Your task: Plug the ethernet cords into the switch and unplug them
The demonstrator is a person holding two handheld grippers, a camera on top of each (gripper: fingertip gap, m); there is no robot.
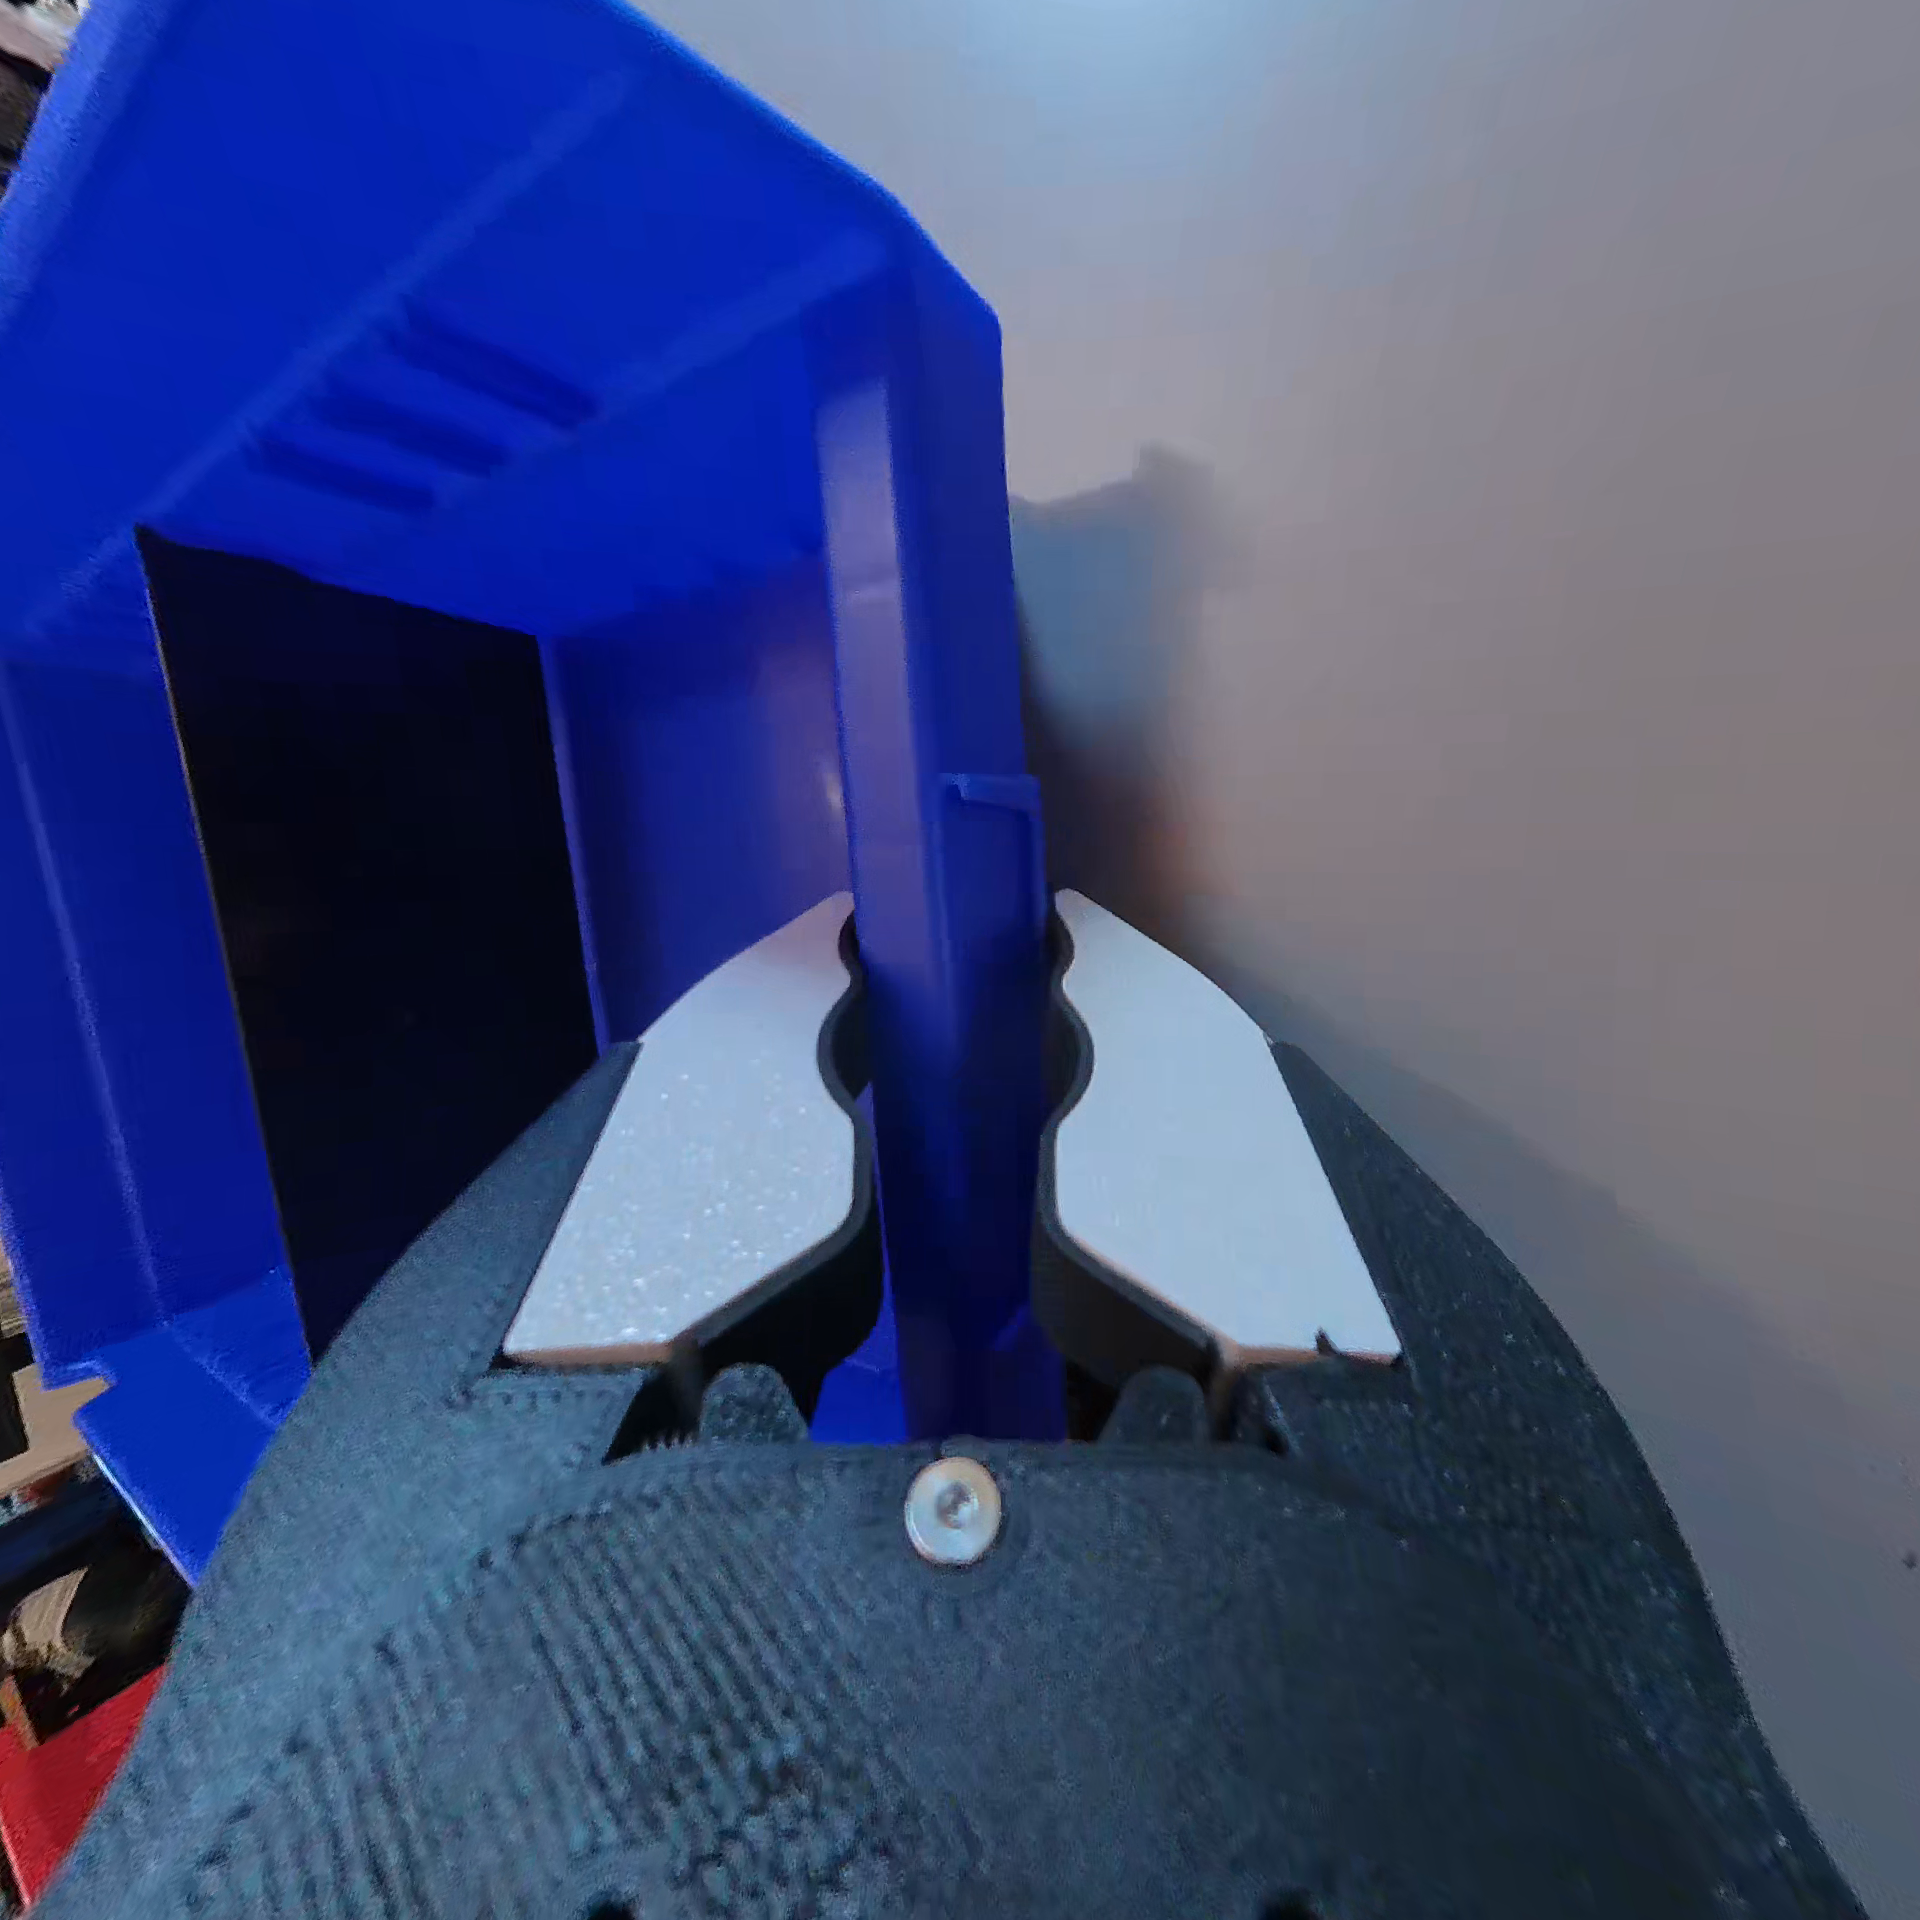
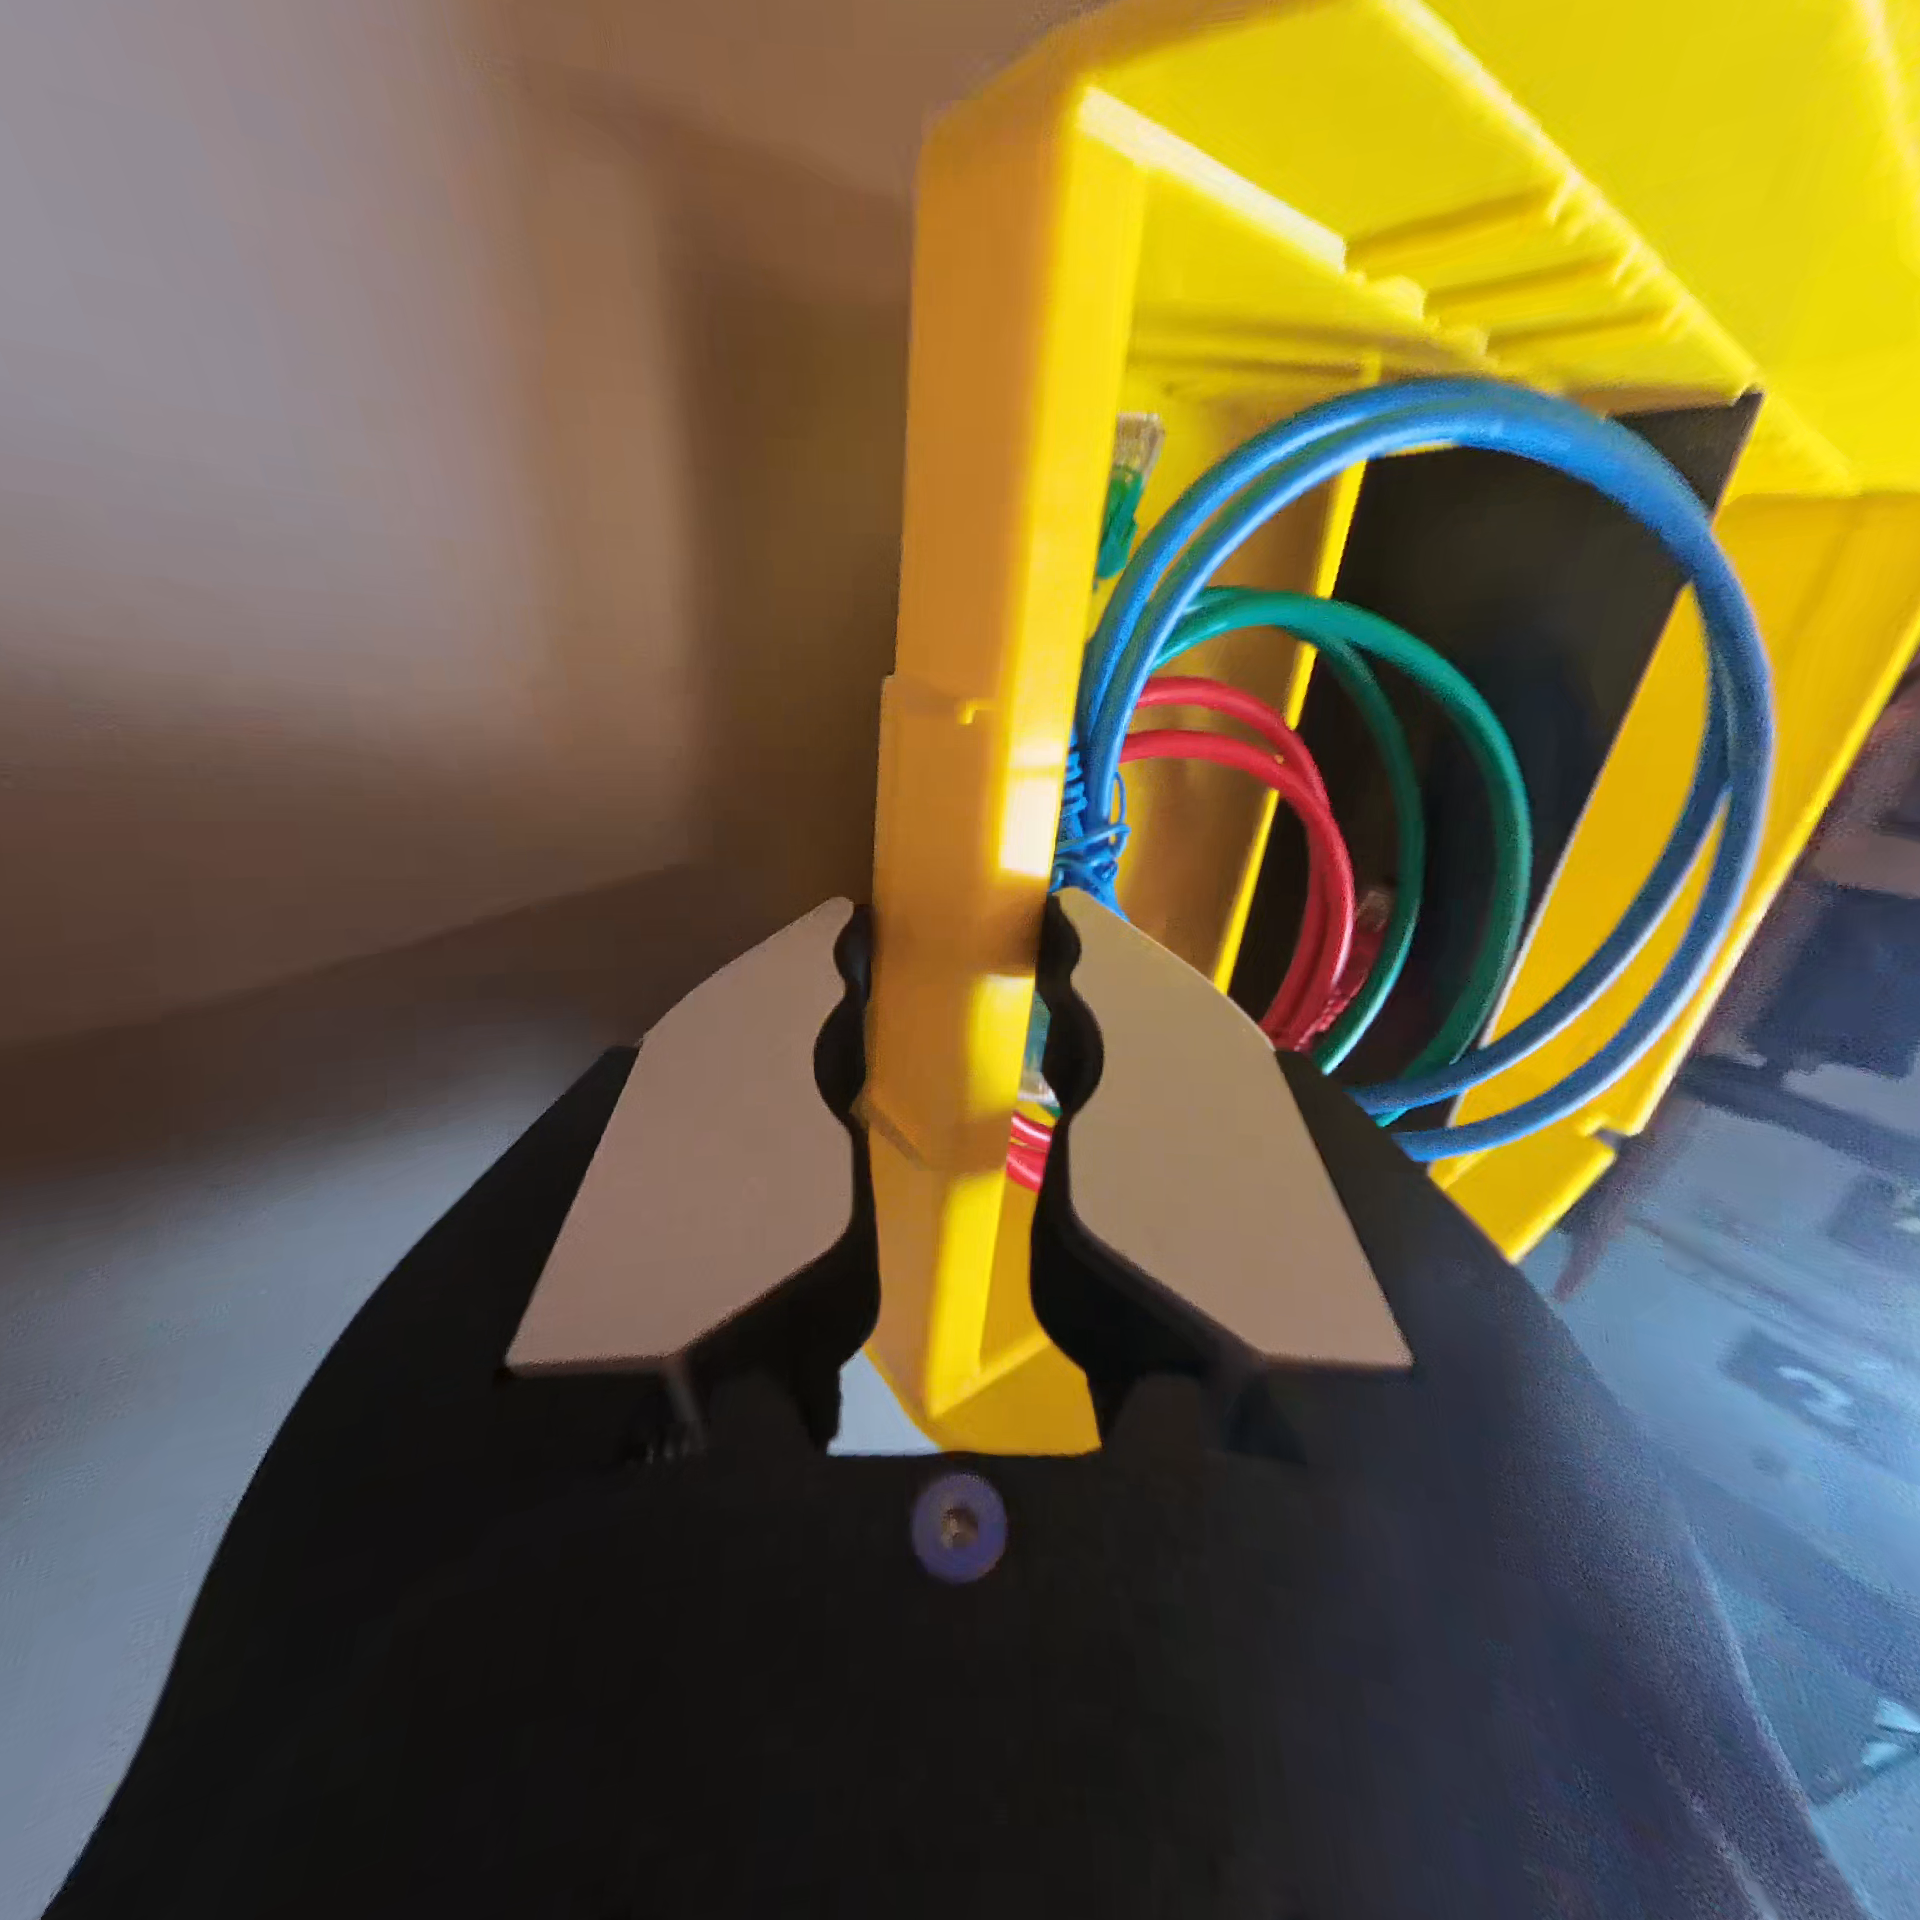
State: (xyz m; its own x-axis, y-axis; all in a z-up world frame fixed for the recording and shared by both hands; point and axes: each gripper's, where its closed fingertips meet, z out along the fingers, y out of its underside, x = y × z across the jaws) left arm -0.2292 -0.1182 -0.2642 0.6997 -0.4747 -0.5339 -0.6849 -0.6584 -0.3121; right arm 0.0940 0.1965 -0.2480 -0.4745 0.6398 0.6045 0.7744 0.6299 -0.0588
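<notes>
Blue bin (image 1: pixel 436 343) blocks left w/ wall close right; cord loops (image 2: pixel 1455 748) crowd yellow bin (image 2: pixel 997 520) mouth.

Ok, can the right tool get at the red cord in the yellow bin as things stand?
Probably not: the right tool is shut on the yellow bin wall, and the red cord lies coiled inside beside the green and blue ones. It must let go first.

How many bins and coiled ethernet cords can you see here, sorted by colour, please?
Blue bin, clamped by the left gripper: 1
Yellow bin, clamped by the right gripper: 1
Blue cord: 1
Green cord: 1
Red cord: 1
Total: 5
</notes>
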